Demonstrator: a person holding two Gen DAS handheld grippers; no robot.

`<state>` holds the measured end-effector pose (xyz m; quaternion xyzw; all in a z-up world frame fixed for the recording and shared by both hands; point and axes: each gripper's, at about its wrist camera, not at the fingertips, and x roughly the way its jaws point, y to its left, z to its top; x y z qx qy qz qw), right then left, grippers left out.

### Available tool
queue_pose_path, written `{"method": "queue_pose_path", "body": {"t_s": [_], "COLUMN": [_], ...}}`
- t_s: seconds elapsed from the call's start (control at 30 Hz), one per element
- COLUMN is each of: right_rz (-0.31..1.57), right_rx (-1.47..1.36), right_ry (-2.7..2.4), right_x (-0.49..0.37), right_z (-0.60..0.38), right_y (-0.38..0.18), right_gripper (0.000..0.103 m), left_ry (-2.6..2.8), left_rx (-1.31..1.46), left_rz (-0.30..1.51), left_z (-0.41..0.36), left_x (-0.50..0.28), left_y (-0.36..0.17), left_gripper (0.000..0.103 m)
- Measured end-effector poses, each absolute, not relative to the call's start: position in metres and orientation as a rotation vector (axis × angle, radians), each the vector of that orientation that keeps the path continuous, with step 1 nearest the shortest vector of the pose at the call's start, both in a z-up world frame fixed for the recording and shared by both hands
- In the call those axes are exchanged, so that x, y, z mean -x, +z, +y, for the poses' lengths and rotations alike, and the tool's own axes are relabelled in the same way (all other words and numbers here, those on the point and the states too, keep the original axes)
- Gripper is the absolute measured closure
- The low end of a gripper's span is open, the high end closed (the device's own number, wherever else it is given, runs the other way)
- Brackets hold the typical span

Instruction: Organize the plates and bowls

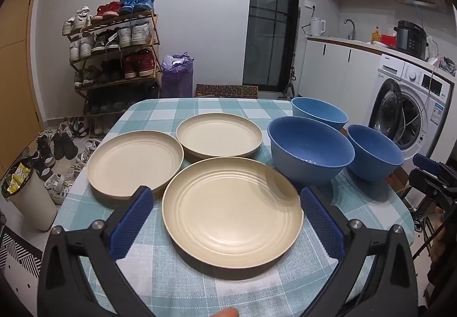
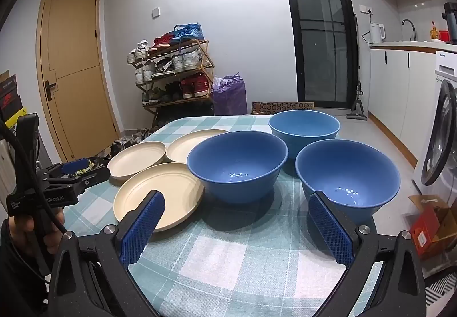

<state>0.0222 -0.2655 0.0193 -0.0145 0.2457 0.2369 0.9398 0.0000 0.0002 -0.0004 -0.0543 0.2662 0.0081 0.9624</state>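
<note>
— While we look along the left claw [image 1: 225, 200], what do we have on the desk [image 1: 217, 105]?

— We see three cream plates: the nearest plate [image 1: 232, 210] sits between the claw's blue pads, the left plate [image 1: 134, 161] lies just beside it, and the far plate [image 1: 219, 134] sits behind both. None carries anything.

— And the bowls?

— We count three blue bowls to the right of the plates: the middle bowl [image 2: 237, 163], the far bowl [image 2: 304, 124] and the right bowl [image 2: 347, 171]. All stand upright on the checked cloth, close together. Each one holds nothing; only light spots glint on the bottoms of the two nearer ones.

— How does the left claw stand?

— We see its jaws spread wide, flanking the nearest plate; we cannot tell whether they touch it.

— And the right claw [image 2: 235, 212]?

— We find it spread wide too, holding nothing. One pad overlaps the nearest plate's edge, the other the right bowl's near wall; contact is unclear.
</note>
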Motion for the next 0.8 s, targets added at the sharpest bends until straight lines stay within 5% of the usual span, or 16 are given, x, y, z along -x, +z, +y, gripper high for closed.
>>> {"method": "queue_pose_path", "body": {"t_s": [0.8], "right_rz": [0.508], "right_rx": [0.033], "right_ry": [0.483], "right_x": [-0.022], "right_z": [-0.265], "right_y": [0.019], "right_gripper": [0.000], "left_ry": [0.020], "left_rx": [0.080], "left_rz": [0.535], "left_z": [0.000], "left_x": [0.001], "left_y": [0.001], "left_gripper": [0.000]}}
